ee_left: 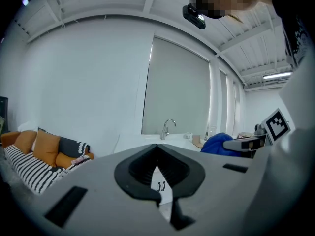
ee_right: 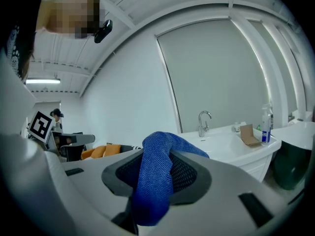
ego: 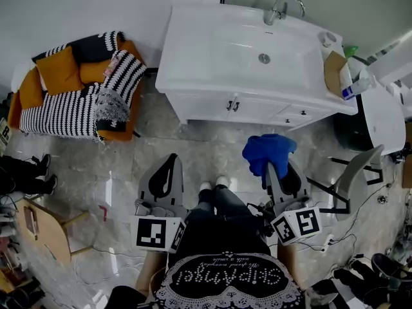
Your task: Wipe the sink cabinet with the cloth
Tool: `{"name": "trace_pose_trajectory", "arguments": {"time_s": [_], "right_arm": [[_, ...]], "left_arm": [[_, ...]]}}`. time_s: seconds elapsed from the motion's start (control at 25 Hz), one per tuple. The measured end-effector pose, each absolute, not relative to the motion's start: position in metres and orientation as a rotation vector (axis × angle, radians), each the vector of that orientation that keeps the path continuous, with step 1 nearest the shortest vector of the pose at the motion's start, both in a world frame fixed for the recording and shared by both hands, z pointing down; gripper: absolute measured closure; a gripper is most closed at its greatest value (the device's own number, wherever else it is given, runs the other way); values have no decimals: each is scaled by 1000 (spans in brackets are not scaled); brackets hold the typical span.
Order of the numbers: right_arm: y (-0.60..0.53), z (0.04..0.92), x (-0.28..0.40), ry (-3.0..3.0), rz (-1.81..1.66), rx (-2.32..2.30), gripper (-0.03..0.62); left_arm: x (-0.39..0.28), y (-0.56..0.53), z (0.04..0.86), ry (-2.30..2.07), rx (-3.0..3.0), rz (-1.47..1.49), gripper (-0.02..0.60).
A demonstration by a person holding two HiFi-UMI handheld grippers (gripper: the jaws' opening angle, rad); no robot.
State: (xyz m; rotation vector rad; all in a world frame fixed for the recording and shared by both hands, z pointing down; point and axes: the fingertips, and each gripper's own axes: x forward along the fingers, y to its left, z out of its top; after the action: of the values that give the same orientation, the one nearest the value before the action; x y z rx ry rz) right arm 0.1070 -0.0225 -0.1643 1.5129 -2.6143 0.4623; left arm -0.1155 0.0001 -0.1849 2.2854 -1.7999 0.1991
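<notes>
1. A white sink cabinet [ego: 212, 105] stands against a pale wall at the far side of a glossy, grey-veined stone floor [ego: 193, 143]. A sofa [ego: 64, 111] in black-and-white stripes with orange cushions sits to its left.
2. The cabinet top is a smooth white rectangular basin [ego: 244, 44] with a curved chrome faucet [ego: 283, 6] at its far edge. A cardboard box [ego: 333, 71] and a spray bottle [ego: 356, 87] sit at the right end.
3. The blue cloth [ego: 269, 152], a nubby woven fabric, is clamped in the right gripper [ego: 275, 167], on the near side of the cabinet and apart from it (it bunches over the jaw tips and hangs down between the ribbed black pads).
4. The left gripper [ego: 168, 161] is held level with it, its jaws closed tip to tip with nothing between them.
5. Only the gripper views show the white beamed ceiling [ee_right: 147, 14] and the tall grey panel [ee_right: 221, 77] behind the faucet. The left gripper view alone catches the cabinet's two door handles [ee_left: 161, 186] through the slit below its tips, while the head view alone shows the floor.
</notes>
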Motion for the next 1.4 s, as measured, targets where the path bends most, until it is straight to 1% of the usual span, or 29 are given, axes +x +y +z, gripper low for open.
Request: {"name": "trace_pose_trajectory", "arguments": {"time_s": [0.16, 0.36, 0.52, 0.68, 0.88, 1.08, 1.24, 1.4], "right_arm": [[-47, -160, 132, -2605, 388, 1528, 451], [-86, -156, 176, -2570, 262, 1662, 451], [-99, -114, 180, -2516, 255, 1719, 451], [-102, -35, 164, -2529, 245, 1713, 451], [-109, 76, 151, -2532, 122, 1697, 451], [-121, 171, 154, -2560, 16, 1746, 451], [-122, 240, 160, -2548, -31, 1785, 451], [-118, 282, 159, -2559, -50, 1809, 451]], "left_arm": [[-103, -23, -174, -1816, 2284, 193, 577], [-101, -48, -171, -1878, 2341, 75, 577], [-98, -66, -146, -1850, 2401, 36, 577], [-94, -76, -76, -1795, 2453, 64, 577], [-97, -79, 52, -1778, 2448, 57, 577], [-92, -83, 173, -1787, 2415, 31, 577], [-71, -81, 235, -1783, 2479, 11, 577], [-63, -73, 274, -1769, 2532, -30, 577]]}}
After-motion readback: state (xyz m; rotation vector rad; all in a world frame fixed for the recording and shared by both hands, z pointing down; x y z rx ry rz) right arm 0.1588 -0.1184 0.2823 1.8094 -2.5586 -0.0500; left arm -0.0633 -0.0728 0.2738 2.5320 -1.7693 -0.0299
